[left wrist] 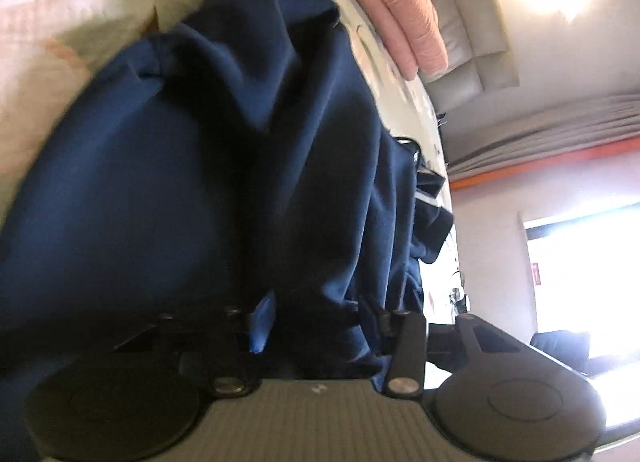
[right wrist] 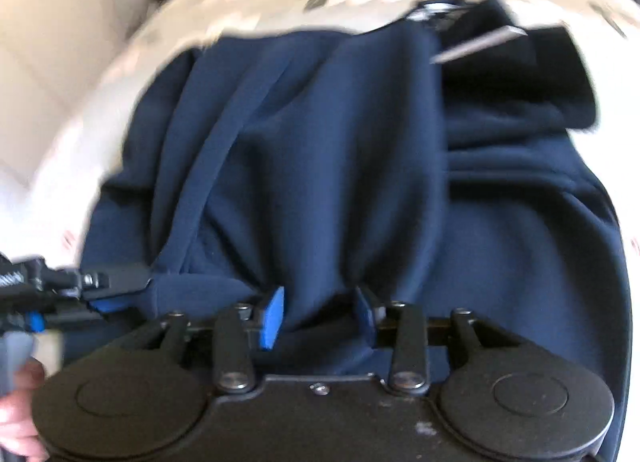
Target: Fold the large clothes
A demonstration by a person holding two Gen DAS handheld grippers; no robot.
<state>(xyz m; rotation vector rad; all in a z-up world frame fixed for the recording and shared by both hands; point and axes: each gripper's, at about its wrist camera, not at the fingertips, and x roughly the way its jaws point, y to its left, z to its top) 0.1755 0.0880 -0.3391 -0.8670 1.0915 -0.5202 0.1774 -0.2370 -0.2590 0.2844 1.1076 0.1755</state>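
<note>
Floral bedsheet [right wrist: 256, 10] under navy garment [right wrist: 320, 150]; both grippers clamping.

You are in a home — a bedroom, by the look of it. The bed [left wrist: 132, 10] wears a cream sheet with a faded floral print, and a folded pink blanket [left wrist: 396, 10] lies along its far side. Beyond that you have a pale padded headboard [left wrist: 468, 22], pleated curtains [left wrist: 540, 130] with an orange band beneath — and a bright window [left wrist: 588, 262] in the wall.
</note>
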